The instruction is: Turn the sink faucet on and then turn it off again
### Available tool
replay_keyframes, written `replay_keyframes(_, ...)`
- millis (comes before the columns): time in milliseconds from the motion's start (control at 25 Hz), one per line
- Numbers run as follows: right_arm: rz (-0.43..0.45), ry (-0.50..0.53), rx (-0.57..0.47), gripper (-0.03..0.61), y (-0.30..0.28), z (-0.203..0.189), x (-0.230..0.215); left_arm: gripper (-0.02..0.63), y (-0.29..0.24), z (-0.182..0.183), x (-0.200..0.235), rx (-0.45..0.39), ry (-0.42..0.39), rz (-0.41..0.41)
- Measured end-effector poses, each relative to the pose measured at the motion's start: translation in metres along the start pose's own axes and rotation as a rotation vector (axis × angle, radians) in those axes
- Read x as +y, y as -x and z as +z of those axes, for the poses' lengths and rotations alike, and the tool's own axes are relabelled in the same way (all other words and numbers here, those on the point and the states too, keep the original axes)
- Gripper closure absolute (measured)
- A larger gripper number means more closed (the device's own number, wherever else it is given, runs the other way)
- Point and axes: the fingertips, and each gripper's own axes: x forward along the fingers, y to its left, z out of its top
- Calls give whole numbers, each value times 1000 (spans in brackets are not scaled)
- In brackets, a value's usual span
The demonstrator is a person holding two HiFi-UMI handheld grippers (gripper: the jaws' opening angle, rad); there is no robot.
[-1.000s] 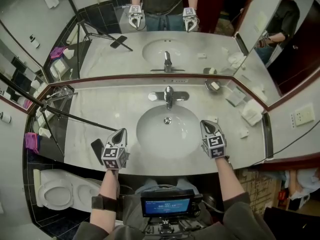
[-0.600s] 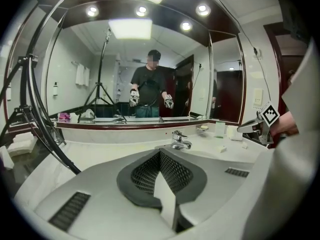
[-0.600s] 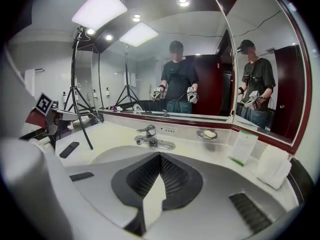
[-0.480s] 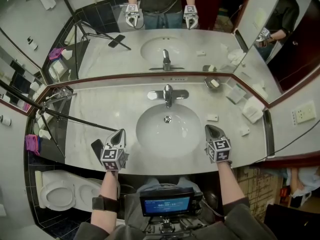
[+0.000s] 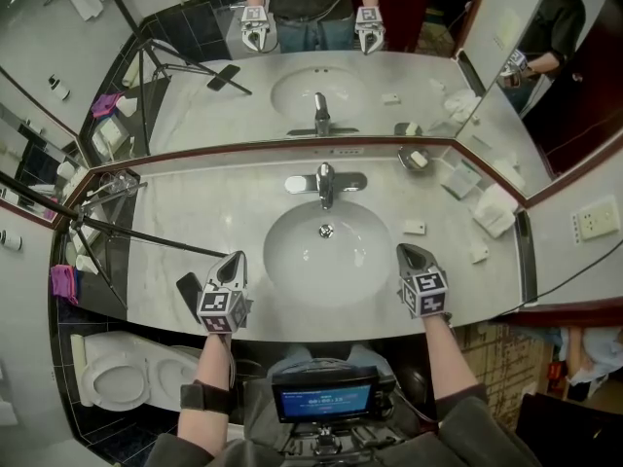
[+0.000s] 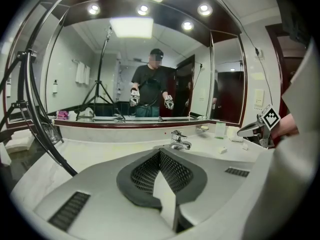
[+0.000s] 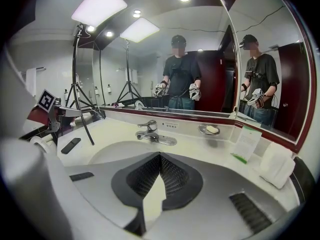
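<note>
Faucet [image 5: 325,181]: at the back rim of the sink [image 5: 282,261], no stream showing, well apart from both grippers.
Left gripper [image 5: 234,259]: jaws pressed together, empty.
Right gripper [image 5: 405,252]: jaws pressed together, empty.
Risk: the closed tips could slide off the smooth faucet, or a hard shove could make water splash.

From the head, we look steeply down on the surface [image 5: 195,212]. The sink [image 5: 326,256] lies mid-frame and the mirror [image 5: 389,105] runs across the top. The left gripper view rides on the left hand-held gripper [image 5: 234,258], low and close over the surface's front left. It faces along its own jaws toward the faucet [image 6: 180,143] and the mirror behind it. The right gripper view sits likewise on the right hand-held gripper [image 5: 405,251] at the front right, and faces the same faucet from the other side. All three views share the faucet and mirror. Each gripper view catches the other hand-held gripper at its outer edge.
</note>
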Motion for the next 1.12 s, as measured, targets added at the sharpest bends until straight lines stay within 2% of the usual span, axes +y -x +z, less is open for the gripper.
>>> replay_keyframes(160, 4, -3, 9, 561, 0, -5, 0, 599, -8, -2, -2, 7, -37, -13)
replay_keyframes(280, 4, -9, 12, 561, 2, -9, 0, 531, -20, -6, -9, 32, -124, -52)
replay_keyframes(440, -1, -18, 16, 561, 4, -15, -3, 438, -46, -9, -19, 67, -288, -105)
replay_keyframes(560, -7, -25, 20, 561, 8, -22, -2, 399, -72, -12, -24, 85, -424, -129)
replay_keyframes(760, -18, -22, 38, 561, 11, -38, 1, 340, -115, -6, -36, 43, -677, -143)
replay_keyframes(960, -24, -30, 38, 561, 9, -50, 11, 334, -152, 5, -59, -53, -931, -168)
replay_keyframes(1120, -14, -45, 10, 561, 4, -55, 23, 334, -186, 3, -63, -88, -1017, -181)
